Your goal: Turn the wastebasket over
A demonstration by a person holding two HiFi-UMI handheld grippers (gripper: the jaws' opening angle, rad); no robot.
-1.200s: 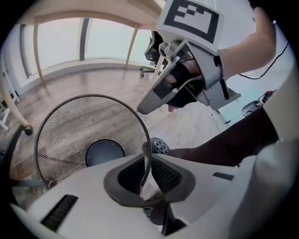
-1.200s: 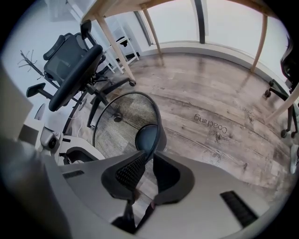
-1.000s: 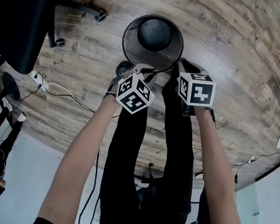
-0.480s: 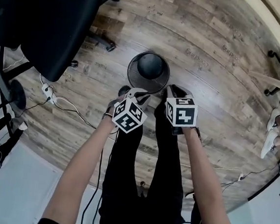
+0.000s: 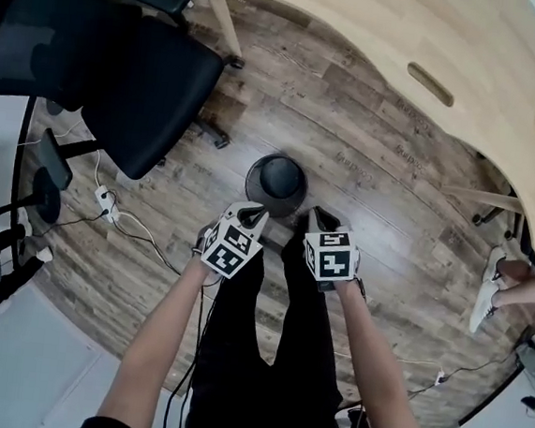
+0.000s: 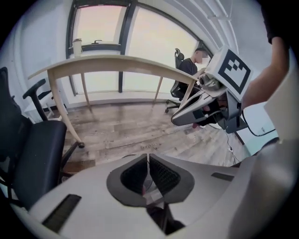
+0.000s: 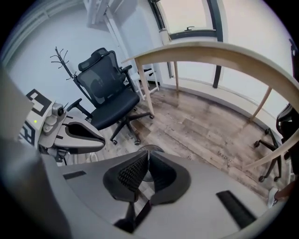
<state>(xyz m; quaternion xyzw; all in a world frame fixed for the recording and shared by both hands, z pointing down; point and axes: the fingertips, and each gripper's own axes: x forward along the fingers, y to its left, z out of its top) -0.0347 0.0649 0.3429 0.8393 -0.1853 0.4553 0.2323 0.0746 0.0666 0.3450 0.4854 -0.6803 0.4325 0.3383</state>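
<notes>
Wastebasket stands alone on the wooden floor, right of the office chair and short of the table, touched by neither tool. The left hand-held gripper is clenched on nothing, its jaws having just closed tip to tip. The right hand-held gripper is likewise freshly pinched together and empty. From overhead it is hard to judge whether the basket sits mouth-up or base-up. If the flip is not yet done, the next move likely calls for lowering, opening and taking the rim.
</notes>
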